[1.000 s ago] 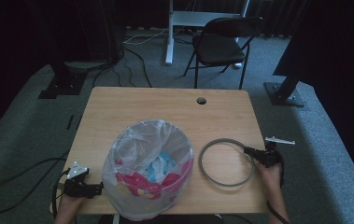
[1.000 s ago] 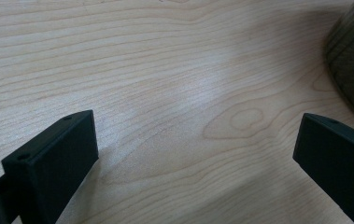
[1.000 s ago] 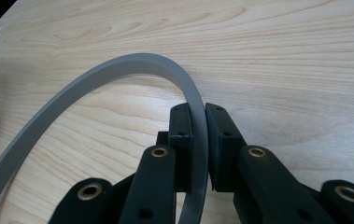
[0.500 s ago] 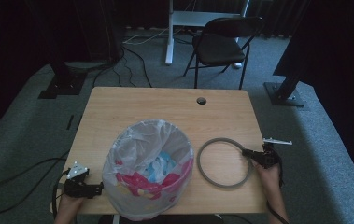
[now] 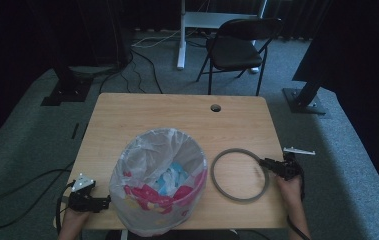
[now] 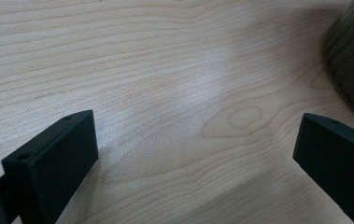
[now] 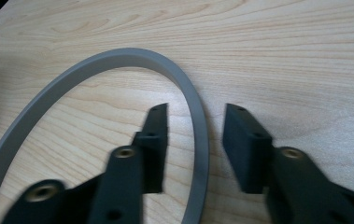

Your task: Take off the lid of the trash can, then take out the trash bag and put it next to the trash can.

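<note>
A grey ring (image 5: 240,175) lies flat on the wooden table (image 5: 177,115), right of a bin lined with a clear bag (image 5: 159,180). My right gripper (image 5: 266,163) sits at the ring's right side. In the right gripper view its jaws straddle the ring's band (image 7: 195,112), and its pads stand off the band; the right gripper (image 7: 195,114) has just been opening. My left gripper (image 5: 104,201) rests low at the table's front left, beside the bin's base. In the left gripper view the left gripper (image 6: 198,140) stands wide open over bare wood, with the bin's base (image 6: 352,56) at the upper right.
The bin holds pink, blue and white scraps. A cable hole (image 5: 215,107) sits near the table's far edge. A folding chair (image 5: 239,47) and a white stand (image 5: 182,35) are on the carpet behind the table. A small metal piece (image 5: 299,150) sticks out beyond the table's right edge.
The right gripper's jaws have parted from the ring's band, leaving the ring flat on the table. Both hands stay where they were.
</note>
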Demonstrator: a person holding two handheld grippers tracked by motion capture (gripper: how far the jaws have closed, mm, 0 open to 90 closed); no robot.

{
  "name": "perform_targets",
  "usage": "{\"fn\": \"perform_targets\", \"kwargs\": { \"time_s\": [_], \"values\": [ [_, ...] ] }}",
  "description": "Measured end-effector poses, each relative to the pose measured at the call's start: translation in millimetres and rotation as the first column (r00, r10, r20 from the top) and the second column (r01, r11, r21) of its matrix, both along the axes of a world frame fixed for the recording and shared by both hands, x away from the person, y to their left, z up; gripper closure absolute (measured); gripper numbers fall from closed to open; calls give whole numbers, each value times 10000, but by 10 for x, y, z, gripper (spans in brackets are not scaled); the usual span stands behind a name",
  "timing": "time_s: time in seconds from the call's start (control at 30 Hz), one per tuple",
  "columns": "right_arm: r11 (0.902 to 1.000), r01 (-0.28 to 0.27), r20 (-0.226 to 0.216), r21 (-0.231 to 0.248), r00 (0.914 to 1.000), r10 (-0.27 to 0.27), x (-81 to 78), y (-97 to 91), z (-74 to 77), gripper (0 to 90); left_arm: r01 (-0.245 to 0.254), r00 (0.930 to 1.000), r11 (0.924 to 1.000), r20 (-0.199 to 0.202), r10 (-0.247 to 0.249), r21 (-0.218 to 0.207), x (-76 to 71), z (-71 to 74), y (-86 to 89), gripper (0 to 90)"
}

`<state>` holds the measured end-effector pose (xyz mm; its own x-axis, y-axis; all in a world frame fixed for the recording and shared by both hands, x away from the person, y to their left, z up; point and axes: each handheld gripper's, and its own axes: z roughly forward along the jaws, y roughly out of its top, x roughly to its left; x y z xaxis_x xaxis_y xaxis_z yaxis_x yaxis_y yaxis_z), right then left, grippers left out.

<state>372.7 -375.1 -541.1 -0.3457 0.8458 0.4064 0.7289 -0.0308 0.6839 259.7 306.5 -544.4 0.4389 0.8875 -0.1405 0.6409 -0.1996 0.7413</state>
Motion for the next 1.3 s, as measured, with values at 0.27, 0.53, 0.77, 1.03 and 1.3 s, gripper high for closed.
{"fn": "perform_targets", "kwargs": {
  "time_s": [0.27,0.53,0.77,1.03,1.3],
  "values": [
    [9972,-637,200,404,9978,629,-33,74,154,325,51,10000,10000,-13,-51,-67,3,1,8,1],
    [9842,-1755,291,243,9842,1747,0,380,290,149,91,10000,9999,-40,-92,-45,0,0,12,1],
    [9676,-2498,1021,358,9641,2451,0,622,568,117,151,9999,9999,-72,-151,4,-1,-2,9,1],
    [9465,-3211,1843,332,9327,3100,-71,866,941,117,481,9988,9988,27,-481,-96,-52,42,34,0],
    [9336,-3580,2333,146,9091,3450,-100,1056,1251,118,760,9956,9969,570,-749,-186,-165,267,134,1]
  ]
}}
